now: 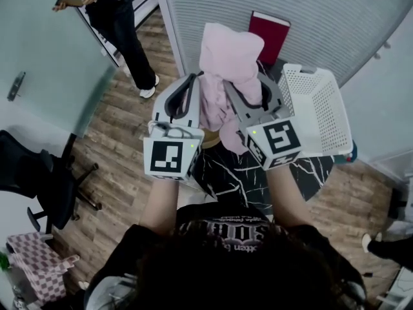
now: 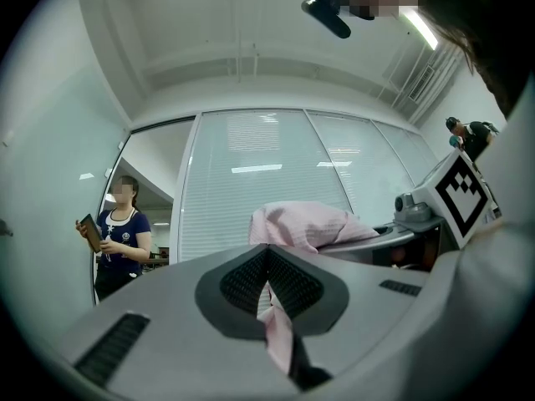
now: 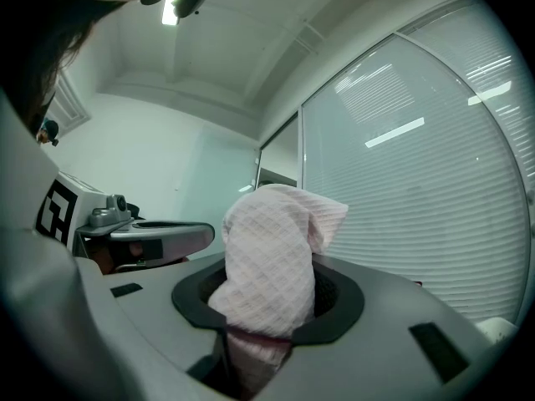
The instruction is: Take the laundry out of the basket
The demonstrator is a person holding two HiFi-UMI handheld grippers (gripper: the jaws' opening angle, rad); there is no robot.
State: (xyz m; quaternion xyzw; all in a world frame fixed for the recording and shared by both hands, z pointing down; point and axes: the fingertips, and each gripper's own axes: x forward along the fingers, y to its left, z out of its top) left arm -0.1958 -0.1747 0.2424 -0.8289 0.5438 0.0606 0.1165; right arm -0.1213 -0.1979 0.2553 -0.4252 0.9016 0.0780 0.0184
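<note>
**A:** Where is the laundry?

**B:** The pink waffle-weave cloth (image 1: 229, 60) is up in the air, clear of the white laundry basket (image 1: 322, 108) and bunched between the two claws. Its long axis runs up and down: a puffed crown above the jaws and a tail drooping below them.

**A:** And the grips?

**B:** Both are clenched on it. The left gripper (image 1: 187, 82) pinches only a thin fold, while the right gripper (image 1: 255, 86) bites a thick wad that fills its jaws.

**A:** Which way does the basket lie from them?

**B:** It is to the right and lower, just beside the right gripper and well apart from the left. It sits on the black marbled table (image 1: 226, 173), tilted so that its open side faces the camera. I judge that the set-down wants a spot away from that side, and the left hand is the nearer one to bare tabletop.

**A:** Counts?

**B:** One cloth, one basket, two grippers. No other laundry shows inside the basket, though its far corner is hard to read. Beyond it there is one red book (image 1: 271, 34) against the blinds, and one bystander (image 1: 119, 18) stands at the left.
</note>
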